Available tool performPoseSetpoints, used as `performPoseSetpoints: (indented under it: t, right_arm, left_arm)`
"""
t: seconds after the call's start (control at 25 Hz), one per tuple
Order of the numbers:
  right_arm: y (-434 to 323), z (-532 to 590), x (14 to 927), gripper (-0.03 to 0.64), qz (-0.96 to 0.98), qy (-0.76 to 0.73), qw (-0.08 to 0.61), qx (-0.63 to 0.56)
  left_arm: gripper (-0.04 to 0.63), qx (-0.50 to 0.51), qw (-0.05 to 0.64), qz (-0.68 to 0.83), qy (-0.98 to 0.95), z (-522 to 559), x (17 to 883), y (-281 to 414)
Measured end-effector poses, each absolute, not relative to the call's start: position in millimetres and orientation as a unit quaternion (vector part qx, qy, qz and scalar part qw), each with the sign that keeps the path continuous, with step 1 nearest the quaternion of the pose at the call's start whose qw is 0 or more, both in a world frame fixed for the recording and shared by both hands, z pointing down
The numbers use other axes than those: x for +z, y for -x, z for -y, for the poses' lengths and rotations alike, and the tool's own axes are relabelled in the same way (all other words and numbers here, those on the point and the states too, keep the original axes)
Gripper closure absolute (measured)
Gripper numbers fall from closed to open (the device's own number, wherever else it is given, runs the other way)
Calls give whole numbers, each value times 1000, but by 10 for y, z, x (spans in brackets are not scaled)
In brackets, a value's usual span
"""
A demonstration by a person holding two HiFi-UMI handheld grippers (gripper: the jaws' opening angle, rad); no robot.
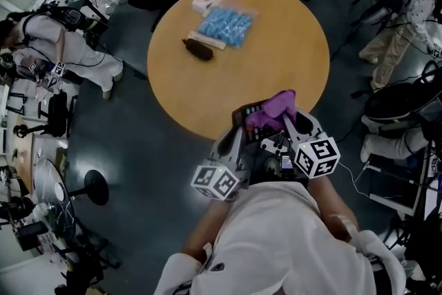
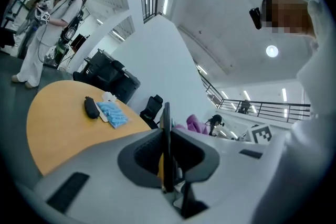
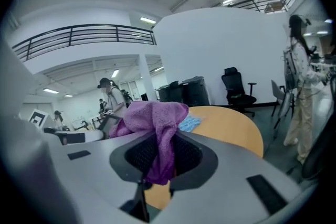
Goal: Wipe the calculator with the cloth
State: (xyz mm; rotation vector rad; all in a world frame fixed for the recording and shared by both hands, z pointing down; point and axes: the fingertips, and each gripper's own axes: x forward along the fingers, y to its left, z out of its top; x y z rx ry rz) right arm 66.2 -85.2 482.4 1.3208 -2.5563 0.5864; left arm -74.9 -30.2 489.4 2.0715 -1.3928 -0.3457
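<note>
Left gripper pinches calculator edge-on at table near edge. Right gripper clamps cloth, bunched against calculator.

Counter, round: one.
Calculator: one.
Cloth, purple: one.
Blue bag: one.
Dark pouch: one.
White wad: one.
Grippers: two, namely left gripper and right gripper.
Marker cubes: two, one per gripper, at and.
Items lying on the counter: three (bag, pouch, wad).
Items in the grippers: two (calculator, cloth).
Bystanders plainly seen in the head view: two, one at the left and one at the upper right. Whether there are more cannot be told.
Fan on the floor: one.
</note>
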Motion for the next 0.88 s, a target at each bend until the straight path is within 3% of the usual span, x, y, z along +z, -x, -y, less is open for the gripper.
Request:
performPoseSetpoints:
  t: [0.2,0.4,0.6,0.88]
  right_arm:
    - [-1101,815,4746,532,852,-472,77,213]
    - [-335,291,4449,532,909,-344,51,231]
    - [68,92,4855,532,918,-300,90,245]
    - [-491,209,5170,532,892,-359,122,247]
  left_arm:
    - [548,-103,317,552,-764,266,5040,910]
    - [548,-108,322,539,-771,366,5045,816]
    - [548,-107,332,508,-787,321,4986,540]
    - [546,-94,288,509,-806,205,4906,539]
